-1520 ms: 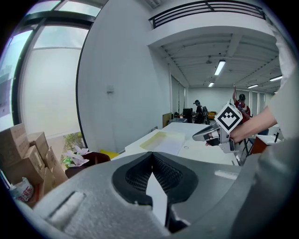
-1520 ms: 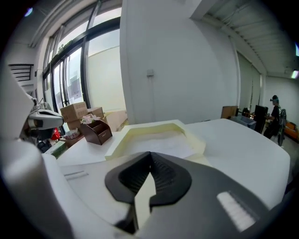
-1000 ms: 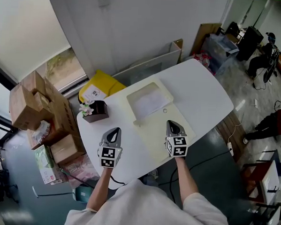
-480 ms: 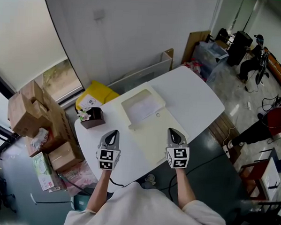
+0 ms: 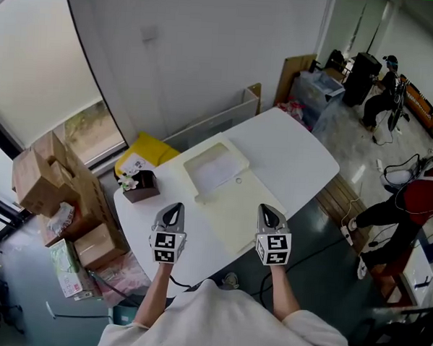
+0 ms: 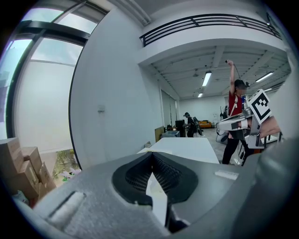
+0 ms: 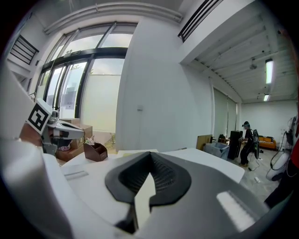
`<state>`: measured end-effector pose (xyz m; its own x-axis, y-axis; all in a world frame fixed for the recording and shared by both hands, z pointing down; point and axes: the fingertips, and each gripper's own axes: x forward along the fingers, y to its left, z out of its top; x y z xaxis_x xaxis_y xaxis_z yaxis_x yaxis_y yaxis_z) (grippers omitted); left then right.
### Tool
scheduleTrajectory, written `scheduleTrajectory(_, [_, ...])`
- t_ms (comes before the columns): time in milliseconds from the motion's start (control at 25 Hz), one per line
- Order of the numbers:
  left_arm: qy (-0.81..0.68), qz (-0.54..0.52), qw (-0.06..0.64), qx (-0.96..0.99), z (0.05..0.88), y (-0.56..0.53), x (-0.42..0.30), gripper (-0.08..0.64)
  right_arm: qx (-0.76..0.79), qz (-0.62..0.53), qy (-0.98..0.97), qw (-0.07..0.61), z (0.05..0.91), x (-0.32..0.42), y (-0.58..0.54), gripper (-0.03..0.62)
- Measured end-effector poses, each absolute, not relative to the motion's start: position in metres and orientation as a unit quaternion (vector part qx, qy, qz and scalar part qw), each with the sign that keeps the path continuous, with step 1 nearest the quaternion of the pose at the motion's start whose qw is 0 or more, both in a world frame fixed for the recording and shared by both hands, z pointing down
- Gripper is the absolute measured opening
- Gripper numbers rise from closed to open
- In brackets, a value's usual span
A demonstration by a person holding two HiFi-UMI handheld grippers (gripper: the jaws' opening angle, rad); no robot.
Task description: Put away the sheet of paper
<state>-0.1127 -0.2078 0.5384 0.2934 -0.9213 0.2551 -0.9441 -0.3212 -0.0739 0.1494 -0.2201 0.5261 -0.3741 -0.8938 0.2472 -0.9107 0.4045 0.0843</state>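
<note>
Pressing together on nothing, the left claw point(image 5: 173, 211) and right claw point(image 5: 270, 213) hover over the bench's point(image 5: 304, 155) near edge. The paper point(image 5: 218, 169) lies ahead, between them, inside a cream tray point(image 5: 194, 154). What looks like its open lid point(image 5: 254, 207) lies just beyond the right claw, probably the nearer one.
</note>
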Motion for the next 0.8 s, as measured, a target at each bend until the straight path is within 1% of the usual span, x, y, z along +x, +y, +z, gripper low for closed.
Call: scheduleTrajectory(800, [-0.579, 0.127, 0.046, 0.804, 0.5385, -0.2071, -0.1047, 0.005, 0.549, 0.042, -0.826, 0.125, 0.528, 0.1547, -0.2214, 0.0])
